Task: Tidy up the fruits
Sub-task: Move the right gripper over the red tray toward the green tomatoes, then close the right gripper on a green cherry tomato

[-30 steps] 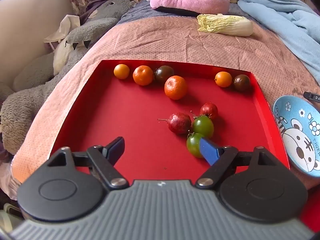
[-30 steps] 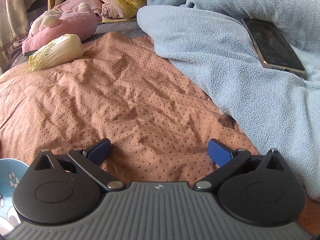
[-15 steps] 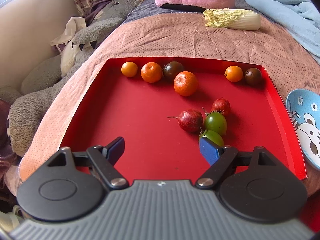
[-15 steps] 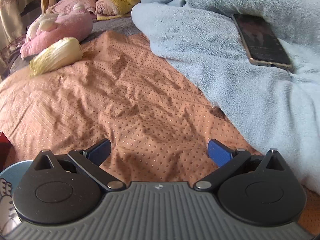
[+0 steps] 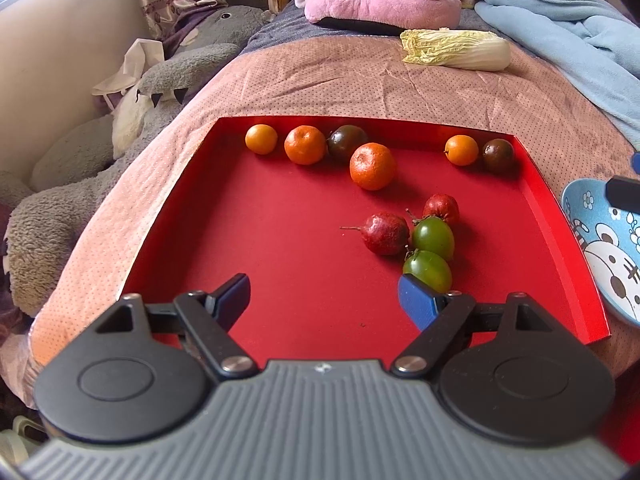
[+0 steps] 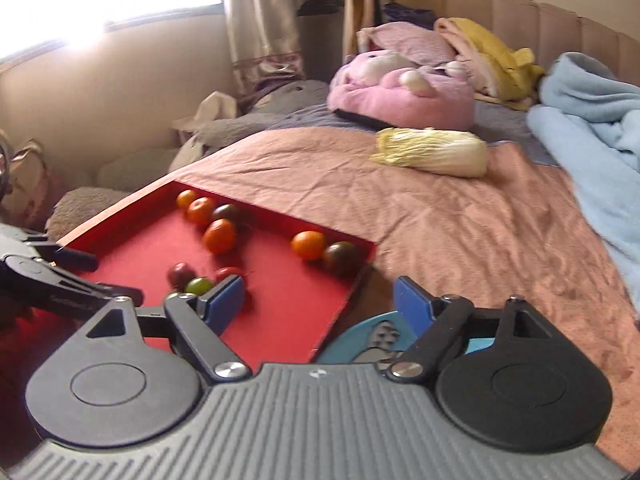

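Note:
A red tray (image 5: 280, 248) on the bed holds loose fruit: several orange ones, the largest (image 5: 373, 166) mid-tray, two dark ones (image 5: 346, 142) at the back, two red ones (image 5: 385, 233) and two green ones (image 5: 427, 271) near the front right. My left gripper (image 5: 324, 300) is open and empty over the tray's front, its right finger beside the nearer green fruit. My right gripper (image 6: 318, 296) is open and empty above the tray's right edge (image 6: 344, 304) and a blue bowl (image 6: 376, 340). The bowl (image 5: 600, 248) lies right of the tray.
A napa cabbage (image 5: 456, 50) lies on the pink bedspread behind the tray. A pink plush (image 5: 380, 0) and a light blue blanket (image 5: 580, 40) are at the back and right. Grey plush toys (image 5: 132, 128) line the bed's left side.
My right gripper has swung left from the blue blanket and phone, and it now faces the tray and bowl. My left gripper has drawn slightly back and left; both stay open.

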The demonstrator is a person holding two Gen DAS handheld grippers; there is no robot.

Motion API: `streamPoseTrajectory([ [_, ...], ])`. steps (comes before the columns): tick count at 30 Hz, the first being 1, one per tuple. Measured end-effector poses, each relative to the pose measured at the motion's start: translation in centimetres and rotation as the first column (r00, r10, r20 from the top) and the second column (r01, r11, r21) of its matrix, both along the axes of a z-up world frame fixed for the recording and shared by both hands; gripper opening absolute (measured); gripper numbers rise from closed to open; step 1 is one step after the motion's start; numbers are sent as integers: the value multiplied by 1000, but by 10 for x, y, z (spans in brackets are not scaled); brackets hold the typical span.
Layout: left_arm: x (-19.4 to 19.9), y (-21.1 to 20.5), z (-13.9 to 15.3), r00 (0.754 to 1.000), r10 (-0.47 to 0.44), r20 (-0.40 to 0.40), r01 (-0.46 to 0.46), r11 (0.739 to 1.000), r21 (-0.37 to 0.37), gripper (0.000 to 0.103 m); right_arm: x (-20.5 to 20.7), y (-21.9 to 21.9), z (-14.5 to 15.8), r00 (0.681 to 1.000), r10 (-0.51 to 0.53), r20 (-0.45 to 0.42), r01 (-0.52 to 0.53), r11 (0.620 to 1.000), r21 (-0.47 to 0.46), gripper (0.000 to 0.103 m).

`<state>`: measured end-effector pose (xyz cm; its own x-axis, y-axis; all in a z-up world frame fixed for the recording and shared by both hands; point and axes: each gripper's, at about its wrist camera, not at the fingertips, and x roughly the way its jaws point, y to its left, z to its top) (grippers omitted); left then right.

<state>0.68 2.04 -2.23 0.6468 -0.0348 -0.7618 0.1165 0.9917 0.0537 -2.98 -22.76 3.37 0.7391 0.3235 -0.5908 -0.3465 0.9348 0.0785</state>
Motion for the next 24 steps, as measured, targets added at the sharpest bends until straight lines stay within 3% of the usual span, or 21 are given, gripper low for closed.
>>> streamPoseTrajectory([
  [4, -1, 6, -4, 1000, 10, -8, -10, 1000, -8, 83, 1, 39, -15, 991, 101, -83, -101, 995, 7, 68],
  [12, 9, 12, -9, 996, 78, -30, -78, 997, -1, 83, 16, 70, -42, 963, 171, -209, -172, 985, 10, 57],
  [24, 12, 24, -16, 995, 83, -57, -89, 992, -95, 83, 20, 113, -43, 949, 199, -244, -227, 970, -91, 47],
])
